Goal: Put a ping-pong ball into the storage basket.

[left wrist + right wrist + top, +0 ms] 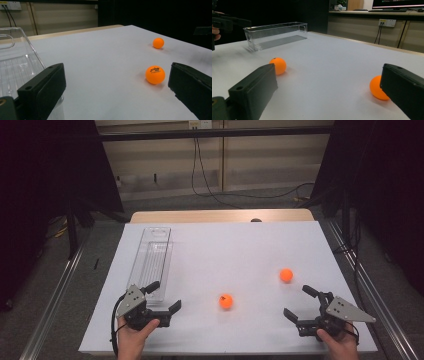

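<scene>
Two orange balls lie on the white table (225,245). One ball (226,301) (155,74) (277,65), with black print on it, sits front centre; the other ball (286,275) (158,43) (378,88) lies further right. A clear plastic tray (151,262) (15,62) (275,35) stands empty along the left side. My left gripper (164,296) (117,87) is open at the tray's near end, left of the printed ball. My right gripper (300,302) (329,87) is open at the front right, with the right ball just beyond its far jaw.
Black curtains hang at both sides of the table. Cables (210,190) trail across the floor behind it, below a wall socket (199,124). Metal rails (55,295) run along the floor on either side.
</scene>
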`<state>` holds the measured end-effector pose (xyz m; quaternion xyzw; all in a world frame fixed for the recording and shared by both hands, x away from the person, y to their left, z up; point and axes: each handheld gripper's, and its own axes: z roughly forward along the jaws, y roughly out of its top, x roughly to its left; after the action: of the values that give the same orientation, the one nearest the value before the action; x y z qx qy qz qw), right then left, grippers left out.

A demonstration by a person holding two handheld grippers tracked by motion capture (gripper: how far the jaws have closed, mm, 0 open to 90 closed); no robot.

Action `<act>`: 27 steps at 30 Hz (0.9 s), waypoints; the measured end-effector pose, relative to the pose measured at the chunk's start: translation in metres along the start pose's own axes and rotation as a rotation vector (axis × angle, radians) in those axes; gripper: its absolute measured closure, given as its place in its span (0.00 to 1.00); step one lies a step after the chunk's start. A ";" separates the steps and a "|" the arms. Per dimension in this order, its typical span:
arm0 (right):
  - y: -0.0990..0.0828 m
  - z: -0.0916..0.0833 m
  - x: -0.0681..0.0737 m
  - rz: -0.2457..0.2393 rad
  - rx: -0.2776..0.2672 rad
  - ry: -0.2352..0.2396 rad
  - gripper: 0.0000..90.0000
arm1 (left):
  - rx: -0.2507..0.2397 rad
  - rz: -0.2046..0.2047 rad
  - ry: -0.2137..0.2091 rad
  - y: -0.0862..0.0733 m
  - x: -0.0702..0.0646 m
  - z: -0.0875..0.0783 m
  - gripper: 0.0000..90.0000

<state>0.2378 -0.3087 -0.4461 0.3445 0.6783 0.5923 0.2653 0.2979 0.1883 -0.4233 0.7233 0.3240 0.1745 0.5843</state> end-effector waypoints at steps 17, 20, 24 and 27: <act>0.000 0.000 0.000 -0.001 0.000 0.000 0.01 | 0.018 0.011 -0.029 0.003 -0.005 0.009 0.02; 0.000 0.000 0.000 -0.001 -0.001 0.000 0.01 | 0.022 0.015 -0.037 0.003 -0.006 0.011 0.02; 0.000 0.000 0.000 0.000 -0.001 0.001 0.01 | 0.029 0.020 -0.042 0.003 -0.006 0.013 0.02; 0.000 0.000 0.000 -0.001 -0.001 0.001 0.01 | 0.029 0.016 -0.045 0.002 -0.007 0.014 0.02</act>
<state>0.2377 -0.3083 -0.4462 0.3439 0.6781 0.5928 0.2654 0.3025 0.1727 -0.4239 0.7381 0.3075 0.1582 0.5793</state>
